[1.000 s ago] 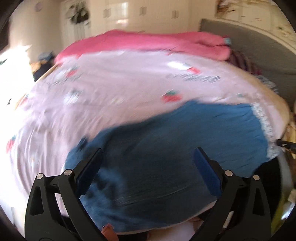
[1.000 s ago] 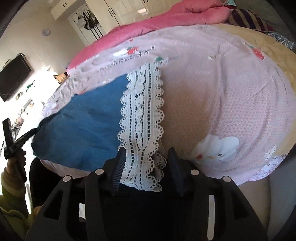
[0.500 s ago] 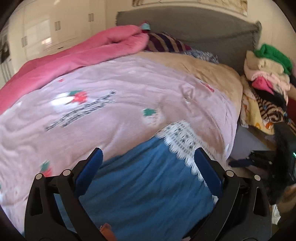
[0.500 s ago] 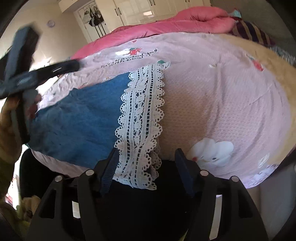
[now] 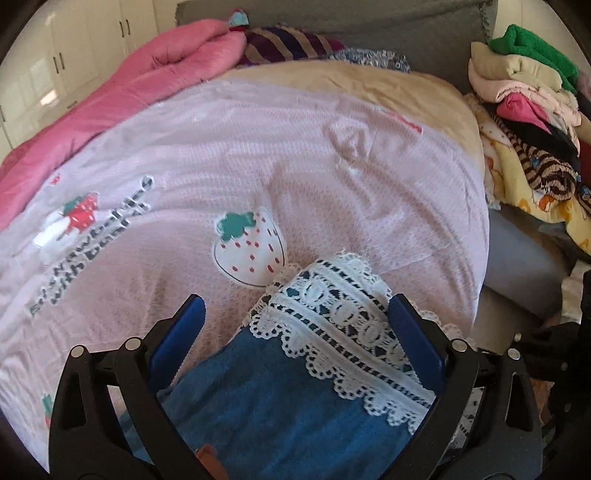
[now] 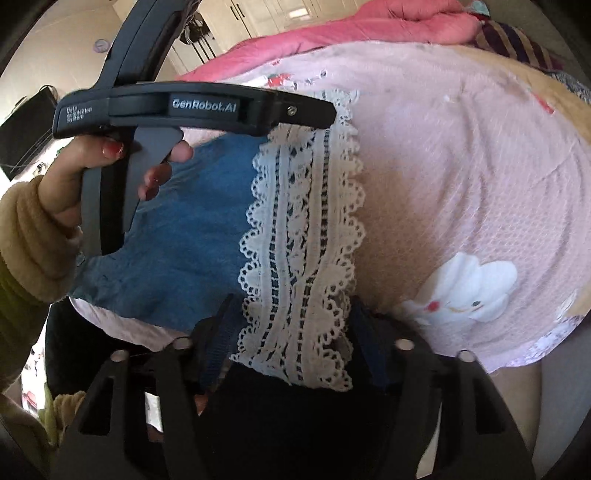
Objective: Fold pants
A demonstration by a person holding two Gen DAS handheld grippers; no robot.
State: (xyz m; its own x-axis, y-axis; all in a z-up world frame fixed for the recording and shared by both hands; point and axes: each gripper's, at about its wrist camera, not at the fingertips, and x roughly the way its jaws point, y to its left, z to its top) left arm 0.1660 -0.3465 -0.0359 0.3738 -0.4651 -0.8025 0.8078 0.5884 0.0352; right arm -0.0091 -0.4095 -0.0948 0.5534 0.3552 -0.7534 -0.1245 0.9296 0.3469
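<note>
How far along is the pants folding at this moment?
Early. The blue pants lie flat on the pink blanket, with no fold made that I can see. Both grippers are at the lace hem: the left gripper open over it, the right gripper closing around its near end. Every fold remains.

Left wrist view: close above the bed (image 5: 332,155), angled down toward the headboard (image 5: 369,33). Right wrist view: close, lower at the bed's edge (left gripper (image 6: 332,114) crosses it). Shared: lace hem (image 5: 343,317), pink blanket (image 5: 184,147).
</note>
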